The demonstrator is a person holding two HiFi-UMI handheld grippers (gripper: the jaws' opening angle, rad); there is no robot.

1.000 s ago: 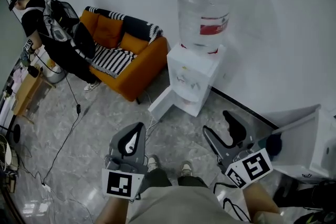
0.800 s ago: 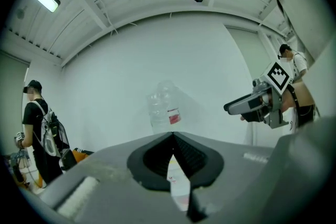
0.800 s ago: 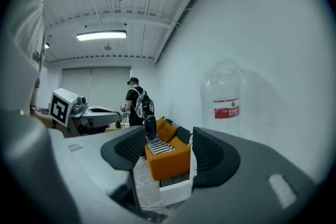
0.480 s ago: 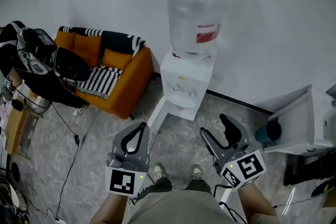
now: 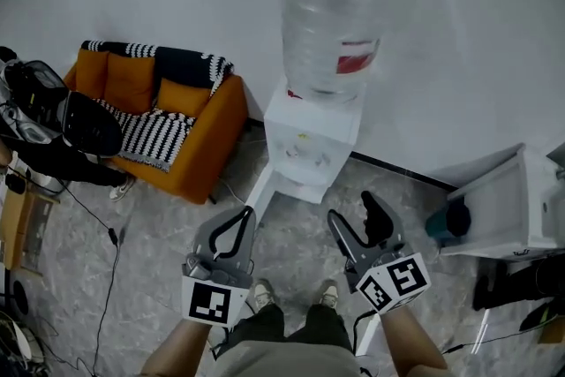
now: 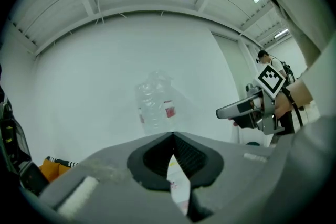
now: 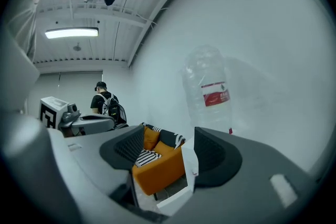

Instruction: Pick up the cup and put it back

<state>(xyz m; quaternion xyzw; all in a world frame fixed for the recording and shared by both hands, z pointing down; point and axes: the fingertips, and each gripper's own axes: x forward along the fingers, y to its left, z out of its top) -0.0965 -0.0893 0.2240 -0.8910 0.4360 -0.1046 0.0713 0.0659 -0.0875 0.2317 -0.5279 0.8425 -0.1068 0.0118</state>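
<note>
Widening empty right claw (image 5: 353, 212), cup (image 5: 441, 226) rightward

Sofa (image 5: 177, 137) left of water dispenser (image 5: 311, 141) (bottle (image 5: 331, 22) on top).

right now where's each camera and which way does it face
Head view: on the person's head, looking steeply down at water dispenser and floor; shows forearms, left gripper, right gripper, shoes.
Left gripper view: on the left gripper, facing wall and water bottle; shows its shut fingers and the right gripper.
Right gripper view: on the right gripper, facing the sofa; shows its open fingers and the left gripper.
Shared: all see the water bottle.
</note>
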